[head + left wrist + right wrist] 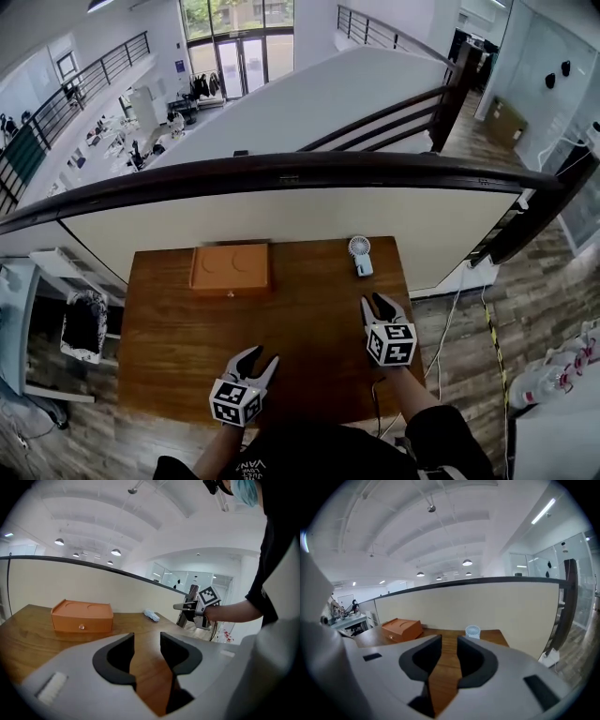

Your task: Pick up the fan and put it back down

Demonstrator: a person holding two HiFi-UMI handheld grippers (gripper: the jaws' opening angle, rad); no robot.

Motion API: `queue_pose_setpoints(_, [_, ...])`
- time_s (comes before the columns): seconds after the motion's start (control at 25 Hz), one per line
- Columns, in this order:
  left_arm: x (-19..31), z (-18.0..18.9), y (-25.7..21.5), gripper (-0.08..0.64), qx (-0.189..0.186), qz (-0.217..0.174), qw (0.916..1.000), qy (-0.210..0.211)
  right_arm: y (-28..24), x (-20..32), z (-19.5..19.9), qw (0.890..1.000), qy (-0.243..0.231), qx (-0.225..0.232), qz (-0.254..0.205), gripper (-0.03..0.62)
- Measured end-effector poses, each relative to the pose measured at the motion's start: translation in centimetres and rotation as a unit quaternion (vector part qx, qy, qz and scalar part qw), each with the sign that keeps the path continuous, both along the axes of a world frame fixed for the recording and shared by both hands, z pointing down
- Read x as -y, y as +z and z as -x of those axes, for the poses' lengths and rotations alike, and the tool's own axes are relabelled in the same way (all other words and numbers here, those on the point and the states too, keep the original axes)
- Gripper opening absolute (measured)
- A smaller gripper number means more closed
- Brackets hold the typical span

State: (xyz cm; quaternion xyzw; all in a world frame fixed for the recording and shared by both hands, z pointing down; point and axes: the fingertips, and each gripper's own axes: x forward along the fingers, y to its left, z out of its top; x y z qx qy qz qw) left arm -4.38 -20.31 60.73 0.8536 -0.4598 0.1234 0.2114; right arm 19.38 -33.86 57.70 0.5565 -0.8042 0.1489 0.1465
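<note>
- Closest in, over the front edge of the table: left gripper, jaws parted, clamped on nothing, only bare wood showing between them.
- A little further on, toward the table's right side: right gripper, jaws parted by a narrower gap, likewise holding nothing. Points toward the fan but hangs well short of it.
- Beyond that, near the far right corner: fan, pale, apparently lying flat with its round head toward the back edge. Sits apart from both grippers.
- Off to the left along the same far edge: orange box with a small knob, well apart from the fan.
- Behind everything: cream wall under a dark handrail.
- Likely hazard one: skidding the fan toward the table's nearby right edge with a hard forward push instead of catching it.
- Likely hazard two: arriving with that narrow gap and riding over the slim handle, or pinching the grille head and tipping the fan on the lift. Calls for a wider claw first.
- Likely hazard three: a careless set-down so near the corner, sending a light fan over the side.
</note>
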Motion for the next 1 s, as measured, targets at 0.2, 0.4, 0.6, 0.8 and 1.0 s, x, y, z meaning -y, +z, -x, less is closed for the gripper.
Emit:
queue_pose_setpoints(0.2, [-1.6,-0.9,-0.2,0.172,-0.004,-0.008,0.9999,-0.006,-0.5,-4.3,1.1,1.000,-0.021,0.014,-0.007,0.066])
queue_pose_setpoints(0.4, [-3.9,-1.1,-0.1,0.138,-0.008,-0.011,0.9998,-0.015,-0.1,-9.8,2.7,0.998,-0.043,0.036,0.003,0.043])
queue_pose_setpoints(0.6, [-5.3,-1.9,0.7,0.089,-0.003,-0.014,0.9999,-0.007,1.1,-13.9,2.8,0.997,-0.041,0.057,0.025,0.031])
queue_pose_setpoints(0.8, [-6.0,-2.9,0.2,0.049,-0.005,-0.018,0.9998,-0.005,2.2,-16.8,2.0,0.996,-0.035,0.066,0.043,0.020])
queue_pose_setpoints(1.0, [-6.6,-3.8,1.1,0.012,0.005,-0.011,0.9999,0.010,3.1,-18.4,1.4,0.995,-0.028,0.076,0.055,0.012])
